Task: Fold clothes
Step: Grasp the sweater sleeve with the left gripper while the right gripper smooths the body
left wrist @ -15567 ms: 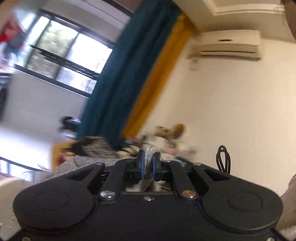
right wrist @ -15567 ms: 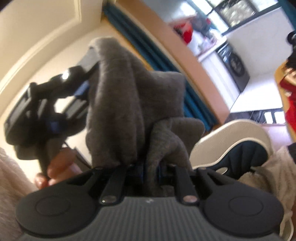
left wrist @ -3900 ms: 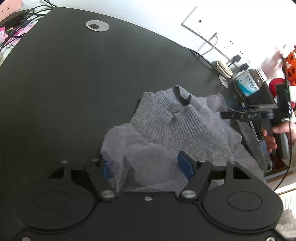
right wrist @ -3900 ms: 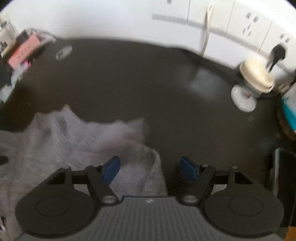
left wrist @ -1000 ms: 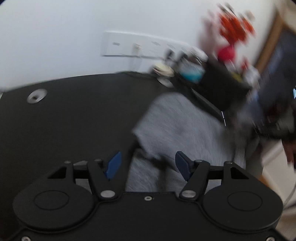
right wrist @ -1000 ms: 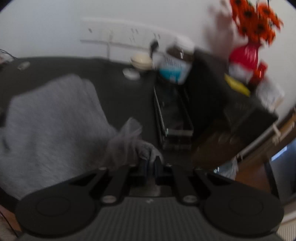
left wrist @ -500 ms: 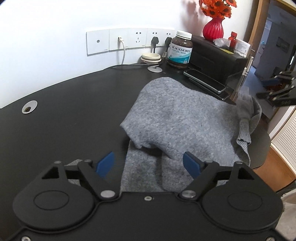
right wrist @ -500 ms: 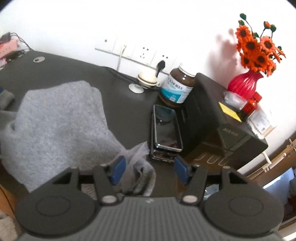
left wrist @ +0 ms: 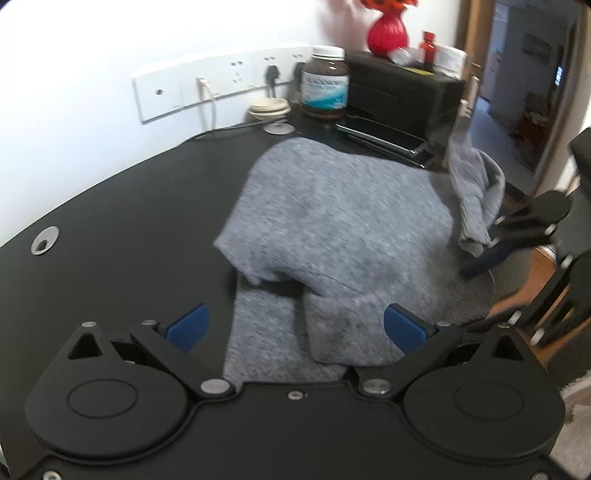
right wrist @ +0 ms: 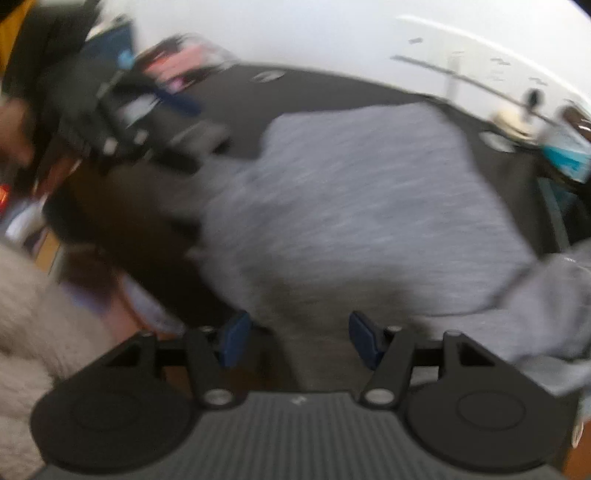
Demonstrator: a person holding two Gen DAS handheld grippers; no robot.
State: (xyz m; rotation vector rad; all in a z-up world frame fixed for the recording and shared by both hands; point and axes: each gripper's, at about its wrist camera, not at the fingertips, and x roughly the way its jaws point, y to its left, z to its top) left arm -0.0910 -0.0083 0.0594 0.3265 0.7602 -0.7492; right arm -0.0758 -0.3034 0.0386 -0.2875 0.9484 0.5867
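Grey knitted sweater lies partly folded on a black round-edged table, its upper layer doubled over a lower layer that reaches toward the near edge, with one bunched piece hanging off the table's right side. Soft and limp, it looks light and will likely sag and slide when lifted, so a hold on a doubled edge or corner seems safest, both layers pinched together. The left gripper hovers over the near edge of the cloth, its blue-padded jaws opening wide, fabric lying below and between them but not pinched. The right gripper, seen through heavy motion blur, has its jaws parted over the sweater's right side, gripping nothing. From the left camera it shows beside the hanging bunch, with a hand beneath it. Behind the sweater, near the wall, stand a supplement jar, a stack of small dishes, a phone, a black box and a red vase.
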